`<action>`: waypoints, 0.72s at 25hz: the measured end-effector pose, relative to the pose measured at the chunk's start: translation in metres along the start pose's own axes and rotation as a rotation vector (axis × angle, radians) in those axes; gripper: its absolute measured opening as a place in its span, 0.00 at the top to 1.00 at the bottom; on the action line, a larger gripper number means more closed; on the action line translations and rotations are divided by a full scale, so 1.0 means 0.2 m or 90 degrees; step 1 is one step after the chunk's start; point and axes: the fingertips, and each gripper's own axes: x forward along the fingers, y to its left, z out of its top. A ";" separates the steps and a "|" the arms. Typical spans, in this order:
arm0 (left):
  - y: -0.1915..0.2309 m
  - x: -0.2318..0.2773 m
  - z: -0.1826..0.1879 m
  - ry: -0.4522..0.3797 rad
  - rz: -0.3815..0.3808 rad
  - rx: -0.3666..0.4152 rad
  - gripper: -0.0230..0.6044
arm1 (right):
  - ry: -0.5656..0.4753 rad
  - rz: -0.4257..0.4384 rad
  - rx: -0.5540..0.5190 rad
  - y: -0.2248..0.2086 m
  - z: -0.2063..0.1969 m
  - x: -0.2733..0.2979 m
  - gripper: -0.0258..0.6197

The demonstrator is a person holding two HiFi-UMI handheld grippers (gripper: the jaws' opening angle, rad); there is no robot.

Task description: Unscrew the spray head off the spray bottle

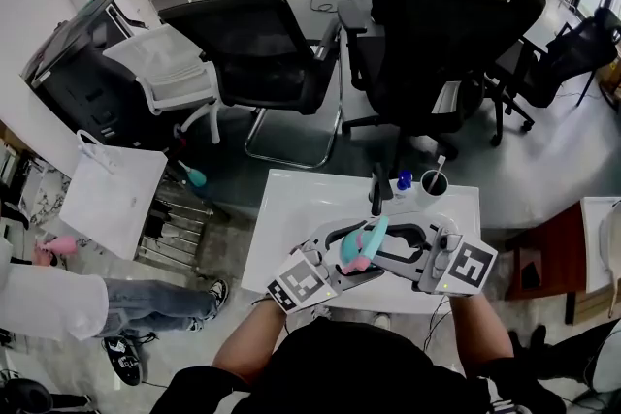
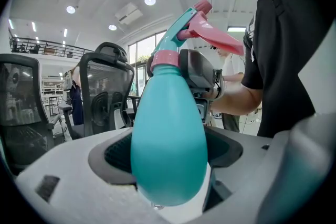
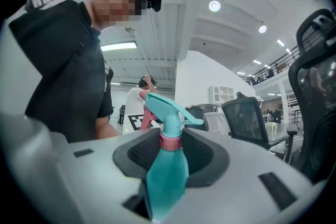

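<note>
Left tongs (image 2: 169, 178) clamp the teal spray bottle (image 2: 168, 134); right tongs (image 3: 169, 150) pinch its pink collar (image 3: 170, 141), contents unseen.

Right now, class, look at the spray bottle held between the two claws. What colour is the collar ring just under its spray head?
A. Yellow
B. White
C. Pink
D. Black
C: the collar between the teal body of the spray bottle and the spray head is pink, as the right gripper view shows plainly.
</note>
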 end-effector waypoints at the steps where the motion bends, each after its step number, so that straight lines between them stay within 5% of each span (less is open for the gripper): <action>1: 0.00 0.00 -0.01 0.002 0.004 -0.001 0.34 | -0.003 -0.004 0.002 0.00 0.00 0.00 0.75; 18: 0.19 -0.01 -0.31 0.106 0.132 -0.027 0.34 | -0.074 -0.062 -0.017 -0.11 0.11 -0.07 0.75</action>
